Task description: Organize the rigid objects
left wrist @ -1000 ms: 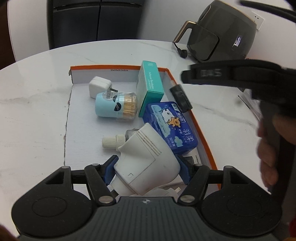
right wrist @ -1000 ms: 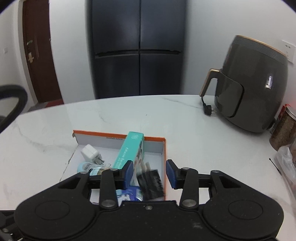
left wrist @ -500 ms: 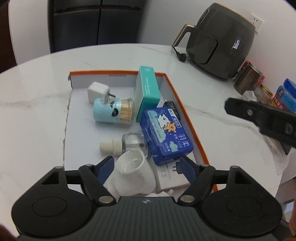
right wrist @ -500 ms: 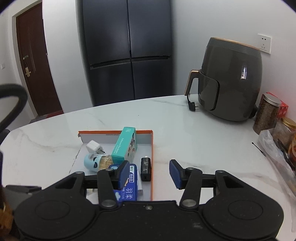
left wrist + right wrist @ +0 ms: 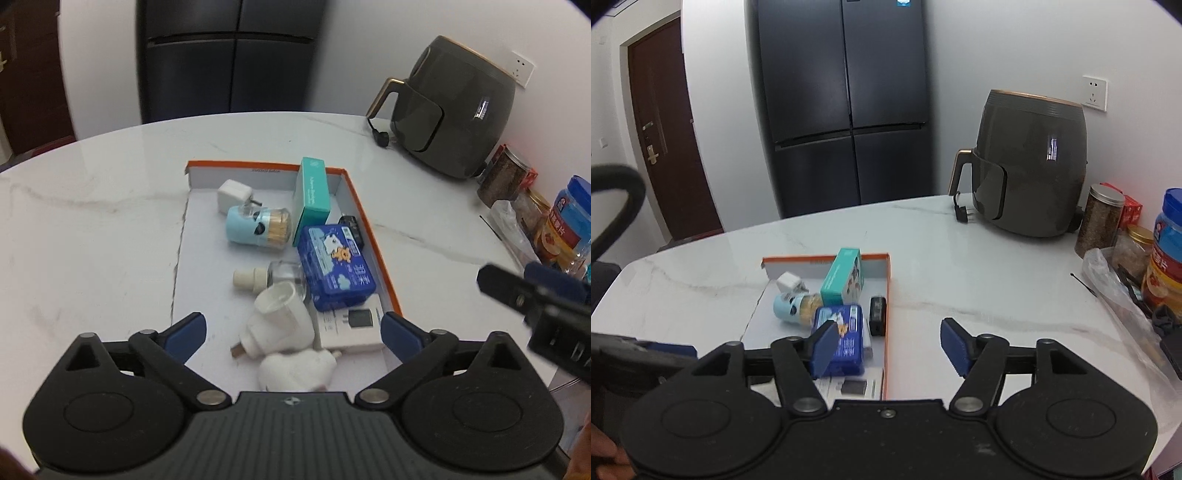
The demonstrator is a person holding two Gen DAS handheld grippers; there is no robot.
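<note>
Blue pads on the left gripper [image 5: 291,328] are standing wide apart, holding nothing, and hanging over the near end of the orange-edged box [image 5: 373,240]. Right below, a white plug-in [image 5: 280,325] is lying on its side in the box, beside a small clear bottle [image 5: 269,277] and a blue tissue pack [image 5: 336,269]. The right gripper [image 5: 888,343] is also gaping wide and empty, hanging over the white marble table [image 5: 979,266] just beside the box.
</note>
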